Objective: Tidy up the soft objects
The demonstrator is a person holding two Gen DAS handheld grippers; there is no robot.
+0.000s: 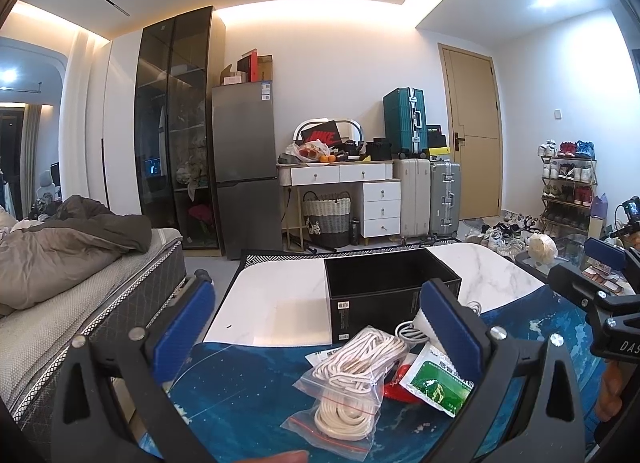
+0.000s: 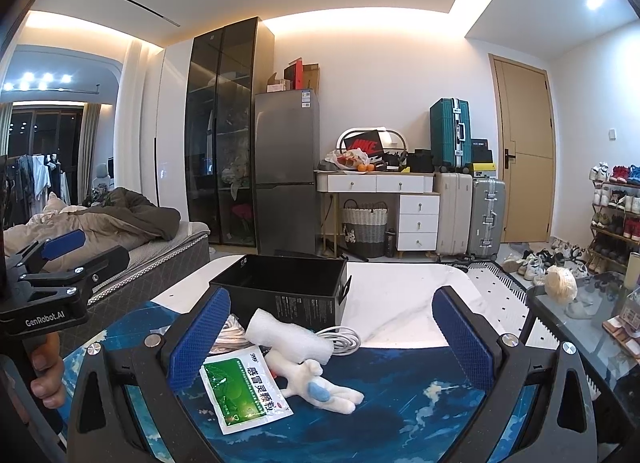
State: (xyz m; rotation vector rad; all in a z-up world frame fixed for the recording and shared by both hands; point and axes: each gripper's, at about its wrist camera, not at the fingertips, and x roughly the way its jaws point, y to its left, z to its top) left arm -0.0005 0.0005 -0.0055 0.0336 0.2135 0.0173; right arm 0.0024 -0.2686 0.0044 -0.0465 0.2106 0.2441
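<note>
Looking forward from the left wrist, the left gripper (image 1: 316, 315) hangs above a table with its blue-padded fingers spread wide, holding nothing. A blue patterned mat (image 1: 248, 387) covers the near table; white marble (image 1: 280, 295) shows beyond it. A clear bag of coiled white rope (image 1: 356, 375) lies between the fingers, with a green-and-white sachet (image 1: 436, 383) just to its right. An open black box (image 1: 388, 291) stands farther back. A bed with a rumpled duvet (image 1: 72, 247) sits left; a grey fridge (image 1: 244, 171), white drawers (image 1: 380, 203) and suitcases (image 1: 428, 199) line the far wall.

From the right wrist, the right gripper (image 2: 332, 335) also hovers with its fingers wide and empty. Between them on the mat lie the sachet (image 2: 244, 387), a small white plush toy (image 2: 320, 383), a roll of white foam (image 2: 288, 335) and a coiled white cable (image 2: 344, 339). The box (image 2: 288, 291) stands behind them. A tan door (image 2: 524, 151) and a shoe rack (image 2: 616, 215) are at the far right.
</note>
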